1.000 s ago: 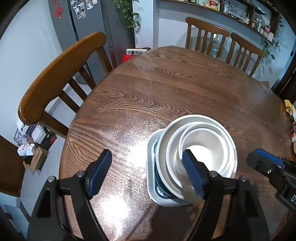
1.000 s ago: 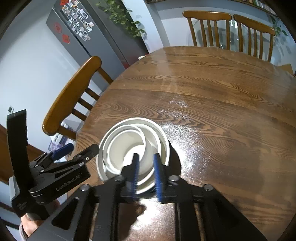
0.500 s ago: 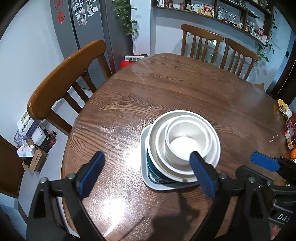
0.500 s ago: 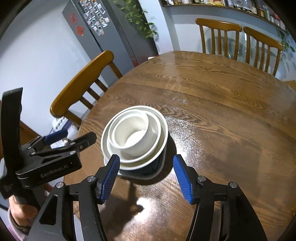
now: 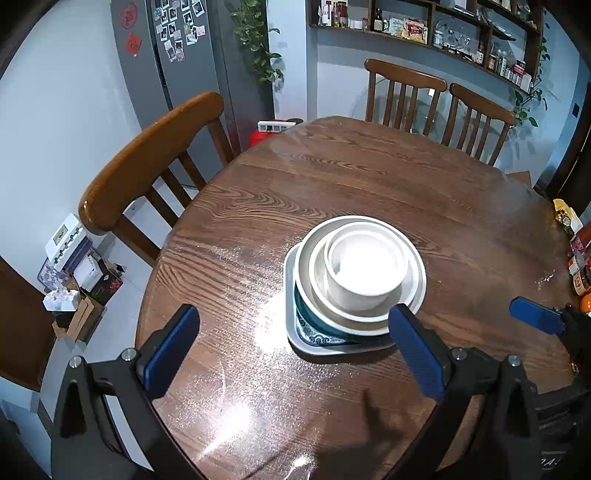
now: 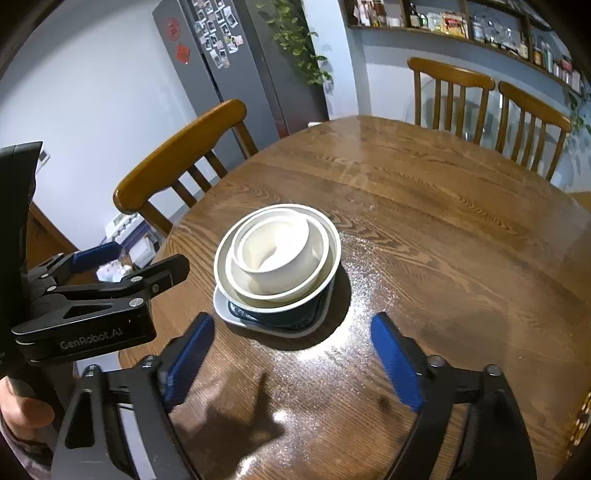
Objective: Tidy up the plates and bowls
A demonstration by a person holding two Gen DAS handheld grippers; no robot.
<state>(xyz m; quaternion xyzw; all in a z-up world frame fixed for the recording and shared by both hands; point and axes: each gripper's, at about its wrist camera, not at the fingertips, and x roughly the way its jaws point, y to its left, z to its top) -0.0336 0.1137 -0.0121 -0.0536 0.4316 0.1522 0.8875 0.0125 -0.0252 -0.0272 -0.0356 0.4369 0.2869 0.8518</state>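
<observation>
**Both tongs spread wide over a finished stack of dishes**

The left gripper (image 5: 293, 345) is hovering above the near part of the table with its blue-padded fingers (image 5: 170, 345) spread far apart and gripping nothing. Seen from its own camera, its right finger is sitting just in front of the stack's near right edge, and whether it is touching cannot be told. The right gripper (image 6: 293, 363) is likewise standing wide open, its blue pads (image 6: 393, 363) apart on either side of bare wood, with the stack lying a little ahead of them and clear of both. In the right wrist view the left gripper's black body is showing at the left edge, held in a hand (image 6: 20, 410), beside the stack and not touching it.

The dishes are sitting nested in one pile near the table's close edge. At the bottom is lying a pale squarish plate (image 5: 291, 332); on it is resting a dark blue patterned bowl (image 5: 314, 326), then a wide white bowl (image 5: 415, 275), then a medium white bowl (image 5: 317, 275), and on top a small white bowl (image 5: 364, 266), all upright and mouth up.

The round wooden table (image 5: 369, 173) is shining with glare near the grippers. A wooden chair (image 5: 147, 155) is standing at its left, two more chairs (image 5: 439, 96) on the far side, with a grey fridge (image 5: 177, 70) and wall shelves (image 5: 424, 27) behind.
</observation>
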